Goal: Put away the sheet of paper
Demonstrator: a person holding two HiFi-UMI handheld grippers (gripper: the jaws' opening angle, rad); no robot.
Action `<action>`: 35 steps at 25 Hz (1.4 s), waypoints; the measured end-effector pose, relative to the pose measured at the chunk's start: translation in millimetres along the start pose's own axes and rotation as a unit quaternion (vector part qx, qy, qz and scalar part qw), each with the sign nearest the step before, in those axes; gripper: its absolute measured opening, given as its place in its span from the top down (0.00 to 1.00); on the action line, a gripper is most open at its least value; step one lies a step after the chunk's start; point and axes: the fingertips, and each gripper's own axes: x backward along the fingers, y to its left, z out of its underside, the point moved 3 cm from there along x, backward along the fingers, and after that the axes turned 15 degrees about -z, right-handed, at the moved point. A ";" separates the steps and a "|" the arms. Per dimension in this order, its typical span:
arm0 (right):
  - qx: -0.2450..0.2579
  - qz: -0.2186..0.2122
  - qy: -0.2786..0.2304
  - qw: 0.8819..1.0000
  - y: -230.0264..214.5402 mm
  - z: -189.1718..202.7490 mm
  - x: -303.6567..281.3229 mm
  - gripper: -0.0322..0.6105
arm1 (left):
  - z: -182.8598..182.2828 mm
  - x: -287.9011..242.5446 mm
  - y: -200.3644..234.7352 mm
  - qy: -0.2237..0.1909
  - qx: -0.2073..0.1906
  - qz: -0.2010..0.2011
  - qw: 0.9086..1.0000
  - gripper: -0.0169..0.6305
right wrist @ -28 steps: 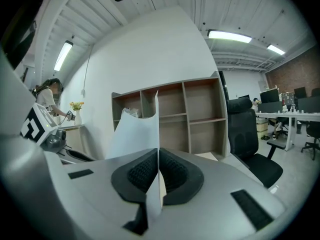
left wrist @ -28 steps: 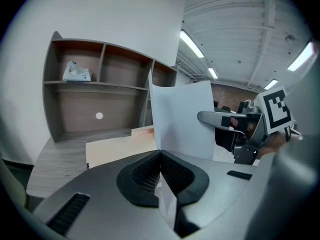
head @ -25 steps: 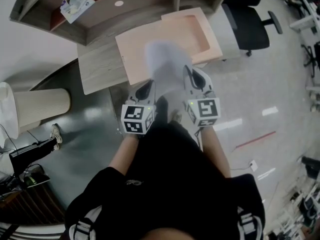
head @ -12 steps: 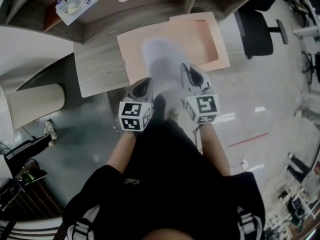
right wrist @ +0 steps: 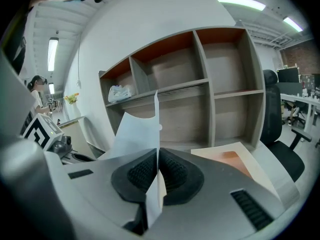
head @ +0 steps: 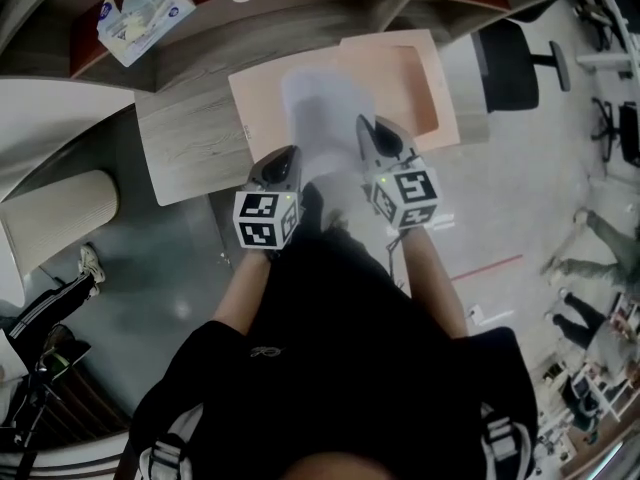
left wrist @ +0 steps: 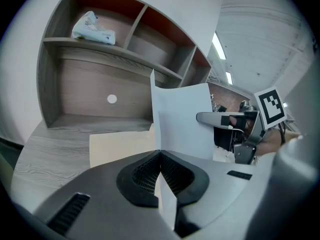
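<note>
**Paper clamped in both grippers above the tray**

Head view: the sheet of paper is held up between the two grippers, over the near part of a peach tray on a grey wooden desk. The left gripper is at the sheet's near left edge and the right gripper at its near right edge. From this height I cannot tell whether the far end of the paper touches the tray, and the jaws cannot be read here.

Left gripper view: the jaws are together, with the thin paper edge pinched between the black ribbed pads. The sheet stands up from them with a vertical crease. The right gripper shows side on at the sheet's other edge. Behind is a shelf unit with a crumpled white bag in its upper left compartment and a round white dot on the back panel.

Right gripper view: these jaws are likewise closed on the paper edge. The shelf unit's right compartments are bare. A black office chair stands right of the desk; the left gripper view does not show it. A person is far off at the left, seen only here.
</note>
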 end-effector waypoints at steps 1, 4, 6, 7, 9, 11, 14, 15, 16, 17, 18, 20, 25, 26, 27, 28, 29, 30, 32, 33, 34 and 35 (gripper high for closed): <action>0.002 -0.002 0.007 1.000 -3.3 -0.6 -5.8 0.92 | -2.3 -4.2 3.8 0.004 0.004 0.001 1.000 0.91; 0.017 -0.008 0.034 0.999 -12.4 0.7 -22.1 0.92 | -6.2 -16.0 13.1 0.015 0.023 0.009 1.000 0.91; 0.018 -0.023 0.049 0.998 -16.6 3.4 -33.3 0.92 | -4.9 -22.6 18.9 0.026 0.035 0.015 0.999 0.91; 0.015 -0.031 0.056 0.998 -19.3 5.1 -39.1 0.92 | -3.9 -26.1 21.6 0.033 0.040 0.017 0.999 0.90; 0.005 -0.044 0.069 0.997 -27.6 9.3 -50.3 0.92 | -1.5 -34.1 25.9 0.047 0.050 0.020 0.997 0.90; -0.010 -0.054 0.082 0.995 -37.3 14.8 -59.8 0.92 | 2.6 -40.2 28.0 0.062 0.064 0.022 0.996 0.91; -0.028 -0.073 0.091 0.993 -51.1 21.3 -73.1 0.92 | 7.3 -46.4 29.6 0.074 0.072 0.014 0.995 0.91; -0.031 -0.080 0.094 0.992 -55.3 23.3 -78.2 0.92 | 8.4 -49.1 30.4 0.078 0.073 0.011 0.994 0.91; -0.034 -0.088 0.098 0.991 -59.2 25.4 -83.3 0.92 | 9.3 -52.2 30.8 0.082 0.074 0.008 0.994 0.90; -0.037 -0.095 0.103 0.990 -62.7 27.6 -88.1 0.92 | 10.4 -55.5 30.5 0.086 0.077 0.007 0.993 0.91; -0.039 -0.102 0.107 0.988 -65.6 29.9 -92.4 0.92 | 11.7 -58.7 29.6 0.091 0.081 0.006 0.993 0.90; -0.047 -0.118 0.115 0.985 -69.3 35.1 -99.7 0.92 | 14.6 -63.7 28.7 0.098 0.089 0.001 0.991 0.90; -0.067 -0.137 0.139 0.978 -85.8 56.2 -118.0 0.92 | 26.1 -82.2 30.1 0.119 0.132 -0.010 0.984 0.90; -0.072 -0.136 0.145 0.977 -90.3 61.7 -120.4 0.92 | 29.2 -86.8 29.4 0.127 0.144 -0.004 0.981 0.90; -0.078 -0.135 0.150 0.976 -93.8 67.0 -122.5 0.92 | 31.7 -90.4 29.4 0.133 0.151 0.000 0.980 0.91; -0.082 -0.136 0.154 0.975 -96.5 71.6 -124.5 0.92 | 33.6 -93.3 30.9 0.136 0.153 0.000 0.979 0.90; -0.086 -0.138 0.157 0.974 -98.8 75.3 -126.5 0.92 | 35.1 -95.8 33.7 0.139 0.152 -0.007 0.979 0.90; -0.089 -0.140 0.159 0.973 -101.2 78.2 -128.3 0.92 | 36.3 -98.2 36.8 0.140 0.151 -0.015 0.978 0.91; -0.097 -0.144 0.160 0.972 -106.0 82.7 -131.5 0.92 | 36.9 -103.2 39.9 0.142 0.155 -0.026 0.977 0.90; -0.102 -0.144 0.161 0.971 -108.0 85.3 -132.9 0.92 | 36.5 -105.3 40.4 0.143 0.158 -0.028 0.977 0.90; -0.107 -0.144 0.163 0.970 -109.6 88.5 -133.9 0.92 | 36.4 -107.0 40.7 0.145 0.159 -0.031 0.976 0.91; -0.111 -0.143 0.166 0.969 -111.1 92.2 -134.6 0.92 | 36.4 -108.3 40.7 0.148 0.158 -0.033 0.976 0.91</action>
